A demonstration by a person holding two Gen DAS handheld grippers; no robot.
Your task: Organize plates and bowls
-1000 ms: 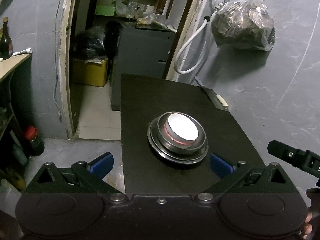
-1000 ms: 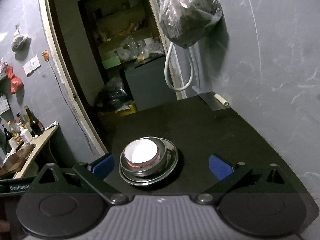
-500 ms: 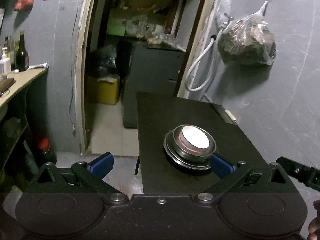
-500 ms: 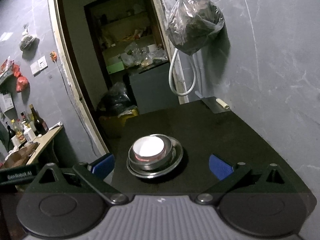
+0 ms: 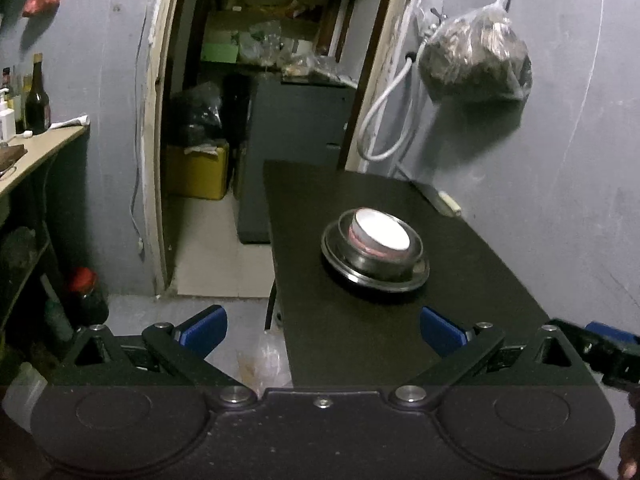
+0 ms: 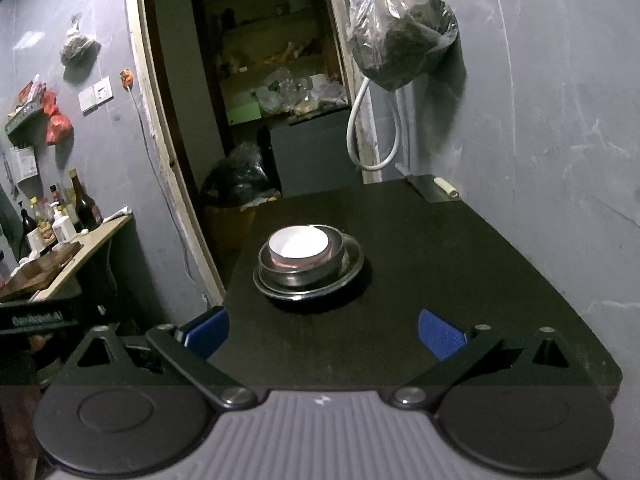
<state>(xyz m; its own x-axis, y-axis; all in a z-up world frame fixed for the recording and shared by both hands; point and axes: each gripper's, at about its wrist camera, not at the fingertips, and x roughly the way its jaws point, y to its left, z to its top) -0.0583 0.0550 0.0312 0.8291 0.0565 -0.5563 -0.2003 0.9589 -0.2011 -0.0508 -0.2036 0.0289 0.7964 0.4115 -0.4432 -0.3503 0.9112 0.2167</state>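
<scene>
Blue pads: left gripper (image 5: 322, 330) and right gripper (image 6: 324, 332) both spread wide, holding nothing.
Stack: white bowl (image 6: 300, 245) nested in steel bowl (image 6: 301, 270) on steel plate (image 6: 352, 268), mid black table (image 6: 460, 280).
Direction: ahead of both jaws, right of centre for the left, left of centre for the right; neither clearly nearer.
Axis: round, none.
Unclear: glare hides the white bowl's inside; bowl count uncertain.

Shiny metal plate (image 6: 308, 286), metal bowl (image 6: 300, 270); matt dark table (image 6: 440, 260); crinkly clear plastic bag (image 6: 402, 28).
</scene>
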